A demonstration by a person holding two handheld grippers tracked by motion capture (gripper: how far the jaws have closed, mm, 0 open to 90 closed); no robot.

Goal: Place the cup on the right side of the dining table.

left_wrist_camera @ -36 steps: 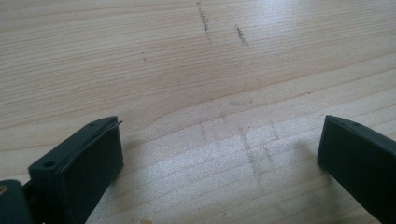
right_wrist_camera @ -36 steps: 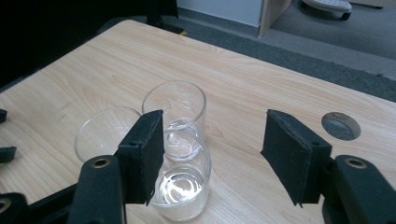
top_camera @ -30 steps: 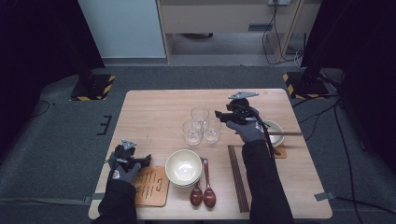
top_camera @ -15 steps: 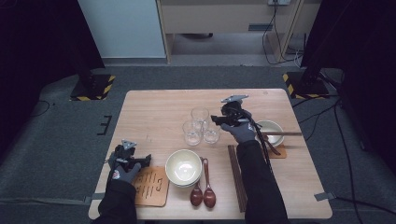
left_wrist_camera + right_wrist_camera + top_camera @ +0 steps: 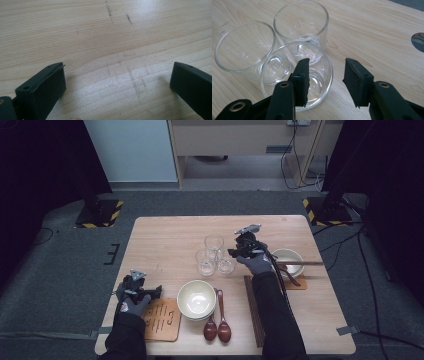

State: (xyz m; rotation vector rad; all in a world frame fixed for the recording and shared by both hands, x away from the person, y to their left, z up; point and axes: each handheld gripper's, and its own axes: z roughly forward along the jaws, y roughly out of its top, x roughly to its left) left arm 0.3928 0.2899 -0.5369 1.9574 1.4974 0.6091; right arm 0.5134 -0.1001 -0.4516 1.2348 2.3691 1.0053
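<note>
On the wooden surface (image 5: pixel 165 240) three clear glasses stand in a tight cluster just past the centre: the far glass (image 5: pixel 214 245) at twelve o'clock of the group, the left glass (image 5: pixel 205 262) at eight o'clock and the near glass (image 5: pixel 226 265) at four o'clock, their walls touching or very nearly so. The right tongs (image 5: pixel 234 253) hang at the three o'clock side of that cluster. In the right gripper view the right tongs (image 5: pixel 325 77) straddle the rim of the near glass (image 5: pixel 287 75), one jaw inside the bowl and the other outside its wall; the jaws have just been closing, yet a gap shows between the pads and the glass wall, so they stand open around it without gripping. The left tongs (image 5: pixel 150 292) rest low at the surface's eight o'clock edge, beside a brown card (image 5: pixel 162 320), spread wide with nothing between them over bare wood. At six o'clock of the glasses sits a cream bowl (image 5: pixel 196 299), with two dark spoons (image 5: pixel 217 327) just at its four o'clock. A second small bowl (image 5: pixel 292 257) lies at three o'clock of the right hand.
</note>
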